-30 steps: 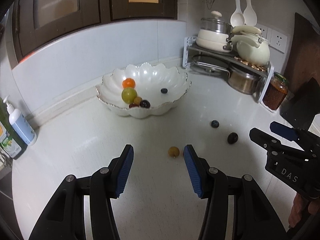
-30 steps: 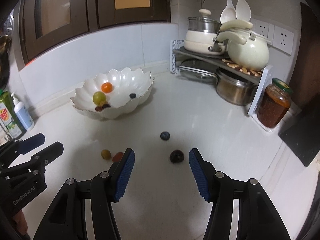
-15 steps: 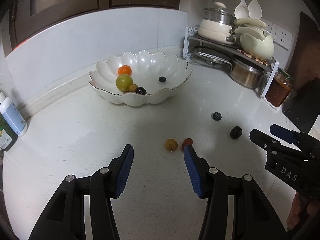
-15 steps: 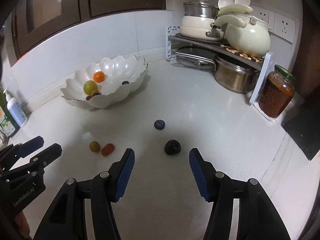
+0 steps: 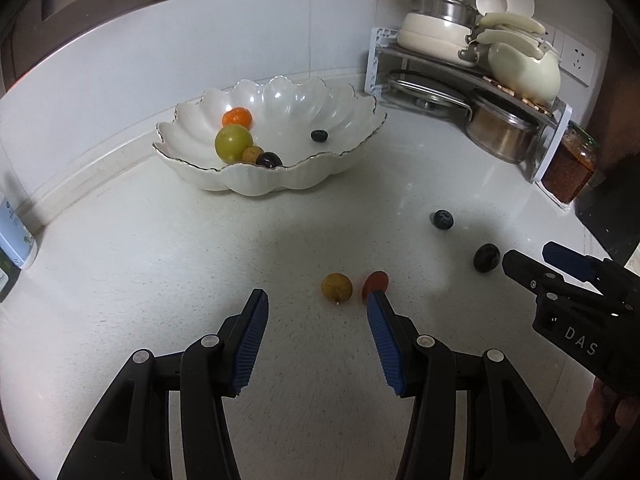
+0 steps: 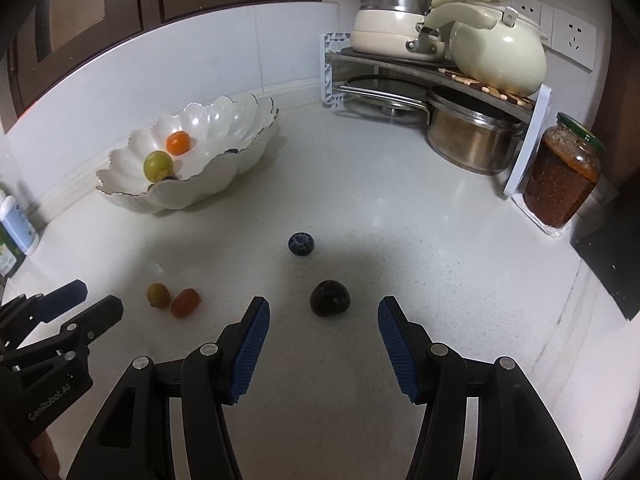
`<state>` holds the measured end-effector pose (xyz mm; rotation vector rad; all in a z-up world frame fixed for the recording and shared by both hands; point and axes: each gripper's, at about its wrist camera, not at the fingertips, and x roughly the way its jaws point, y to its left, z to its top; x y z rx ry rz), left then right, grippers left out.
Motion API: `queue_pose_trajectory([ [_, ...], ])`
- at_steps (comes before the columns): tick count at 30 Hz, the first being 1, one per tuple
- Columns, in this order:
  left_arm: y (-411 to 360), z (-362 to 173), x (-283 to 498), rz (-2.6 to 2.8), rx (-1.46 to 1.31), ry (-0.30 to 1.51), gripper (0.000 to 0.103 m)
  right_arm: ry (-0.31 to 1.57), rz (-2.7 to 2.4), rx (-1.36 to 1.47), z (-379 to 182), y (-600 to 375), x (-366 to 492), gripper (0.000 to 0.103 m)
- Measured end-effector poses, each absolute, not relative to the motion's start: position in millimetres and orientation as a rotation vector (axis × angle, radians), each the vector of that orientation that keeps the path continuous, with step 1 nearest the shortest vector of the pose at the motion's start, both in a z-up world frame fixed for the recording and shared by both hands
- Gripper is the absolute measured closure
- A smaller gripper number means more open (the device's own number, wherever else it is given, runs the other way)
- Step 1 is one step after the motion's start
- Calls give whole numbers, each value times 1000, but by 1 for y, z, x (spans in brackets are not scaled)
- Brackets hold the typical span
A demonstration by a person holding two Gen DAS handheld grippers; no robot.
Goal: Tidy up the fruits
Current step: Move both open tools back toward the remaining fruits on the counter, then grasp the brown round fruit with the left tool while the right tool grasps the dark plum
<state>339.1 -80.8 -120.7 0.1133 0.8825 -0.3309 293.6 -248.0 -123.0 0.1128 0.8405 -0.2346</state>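
Observation:
A white scalloped bowl (image 5: 304,180) (image 6: 224,176) holds an orange (image 5: 237,117), a green fruit (image 5: 233,144), a small brown fruit, a dark fruit and a blueberry (image 5: 319,135). On the counter lie a yellow-brown fruit (image 5: 336,287) (image 6: 158,295), a red cherry tomato (image 5: 375,281) (image 6: 185,302), a blueberry (image 5: 443,219) (image 6: 301,244) and a dark plum (image 5: 486,257) (image 6: 330,298). My left gripper (image 5: 316,312) is open, just short of the yellow-brown fruit. My right gripper (image 6: 324,320) is open, just short of the plum.
A pot rack (image 6: 432,68) with pots and a cream kettle (image 6: 496,56) stands at the back right, a jar (image 6: 560,176) beside it. Bottles (image 6: 16,232) stand at the far left. A dark board (image 6: 608,264) lies at the right edge.
Both grippers have moved forward and lower toward the loose fruits; the fruits look larger and nearer. The jaws stay open.

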Motion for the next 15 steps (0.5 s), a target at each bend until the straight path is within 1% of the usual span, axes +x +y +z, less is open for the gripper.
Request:
queue_pose_trajectory([
  [7,-87,-131,350,-327,113,902,57,864,-231,126,-134,-255,307,45],
  [11,-92,-137,356,-329,116,915,58,871,-231,136,-139,-258,312,46],
  [15,-94,-142,362,-329,115,933,60,885,-226,143,-144,-261,317,46],
])
